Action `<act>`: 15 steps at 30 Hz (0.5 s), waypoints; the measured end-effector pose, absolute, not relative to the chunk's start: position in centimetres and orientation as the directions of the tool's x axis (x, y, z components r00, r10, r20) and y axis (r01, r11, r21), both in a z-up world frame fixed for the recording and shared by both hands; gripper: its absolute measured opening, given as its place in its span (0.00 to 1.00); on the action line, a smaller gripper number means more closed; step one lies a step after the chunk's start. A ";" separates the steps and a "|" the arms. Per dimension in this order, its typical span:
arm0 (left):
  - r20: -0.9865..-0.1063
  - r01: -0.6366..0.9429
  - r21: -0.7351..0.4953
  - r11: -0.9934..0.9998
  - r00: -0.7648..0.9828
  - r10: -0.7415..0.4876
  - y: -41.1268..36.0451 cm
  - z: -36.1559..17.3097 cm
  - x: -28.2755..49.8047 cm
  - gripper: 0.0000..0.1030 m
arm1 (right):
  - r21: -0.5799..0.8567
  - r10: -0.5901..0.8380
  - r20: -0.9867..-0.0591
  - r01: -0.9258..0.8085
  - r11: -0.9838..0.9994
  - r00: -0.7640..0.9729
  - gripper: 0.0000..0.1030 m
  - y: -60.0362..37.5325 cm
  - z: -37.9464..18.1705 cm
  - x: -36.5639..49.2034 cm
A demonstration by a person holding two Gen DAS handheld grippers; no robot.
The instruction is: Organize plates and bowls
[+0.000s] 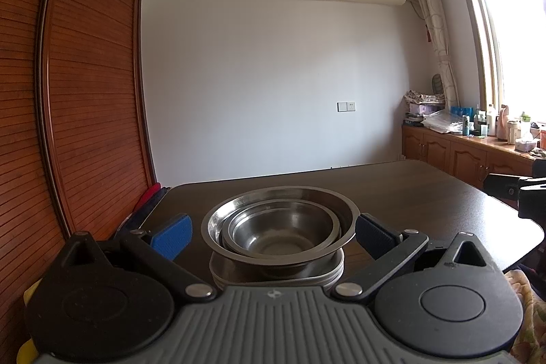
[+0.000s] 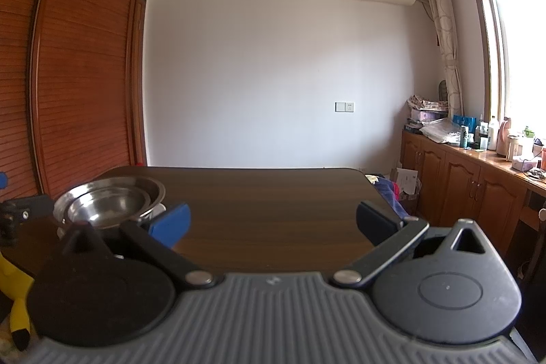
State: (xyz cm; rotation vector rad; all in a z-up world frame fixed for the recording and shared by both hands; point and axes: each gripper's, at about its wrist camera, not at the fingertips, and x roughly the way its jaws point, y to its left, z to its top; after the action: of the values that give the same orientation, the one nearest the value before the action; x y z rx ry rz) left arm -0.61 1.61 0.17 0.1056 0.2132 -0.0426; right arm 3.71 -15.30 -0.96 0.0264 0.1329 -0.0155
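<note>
A stack of steel dishes stands on the dark wooden table (image 1: 426,193). A small steel bowl (image 1: 283,229) nests in a wider steel bowl (image 1: 341,203), which rests on stacked steel plates (image 1: 221,275). My left gripper (image 1: 273,234) is open, its blue pads on either side of the stack and not touching it. In the right wrist view the same stack (image 2: 109,203) is at the left. My right gripper (image 2: 273,222) is open and empty over bare table (image 2: 273,193), to the right of the stack.
A slatted wooden wardrobe (image 1: 85,91) stands at the left. A wooden cabinet (image 2: 477,186) under the window at the right carries bottles and clutter. Cloth lies by the table's right edge (image 2: 389,190). A yellow object (image 2: 13,295) is at the lower left.
</note>
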 end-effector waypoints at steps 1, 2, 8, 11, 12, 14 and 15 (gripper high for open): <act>-0.213 0.054 0.100 0.994 0.977 -0.031 1.6 0.2 -0.6 1.00 | 0.023 -0.014 -0.133 0.017 1.000 0.991 1.00 -15.3 -1.0 3.7; -0.213 0.054 0.100 0.994 0.977 -0.031 1.6 0.2 -0.6 1.00 | 0.022 -0.014 -0.132 0.018 1.000 0.991 1.00 -15.3 -0.9 3.7; -0.213 0.052 0.098 0.994 0.977 -0.031 1.6 0.2 -0.6 1.00 | 0.023 -0.012 -0.132 0.016 1.000 0.991 1.00 -15.3 -0.9 3.7; -0.214 0.051 0.097 0.994 0.976 -0.029 1.6 0.1 -0.6 1.00 | 0.024 -0.012 -0.132 0.016 1.000 0.991 1.00 -15.3 -0.9 3.7; -0.214 0.051 0.097 0.994 0.976 -0.029 1.6 0.1 -0.6 1.00 | 0.023 -0.012 -0.132 0.016 1.000 0.991 1.00 -15.3 -0.9 3.7; -0.214 0.052 0.097 0.994 0.976 -0.030 1.6 0.2 -0.6 1.00 | 0.023 -0.012 -0.133 0.015 1.000 0.991 1.00 -15.2 -0.9 3.7; -0.214 0.051 0.097 0.994 0.977 -0.029 1.6 0.2 -0.6 1.00 | 0.023 -0.011 -0.132 0.014 1.000 0.991 1.00 -15.2 -0.9 3.7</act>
State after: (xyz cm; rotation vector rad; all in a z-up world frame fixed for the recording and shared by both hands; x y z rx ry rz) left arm -0.60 1.64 0.15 0.1023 0.2135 -0.0404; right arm 3.67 -15.24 -0.87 0.0241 0.1324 -0.0129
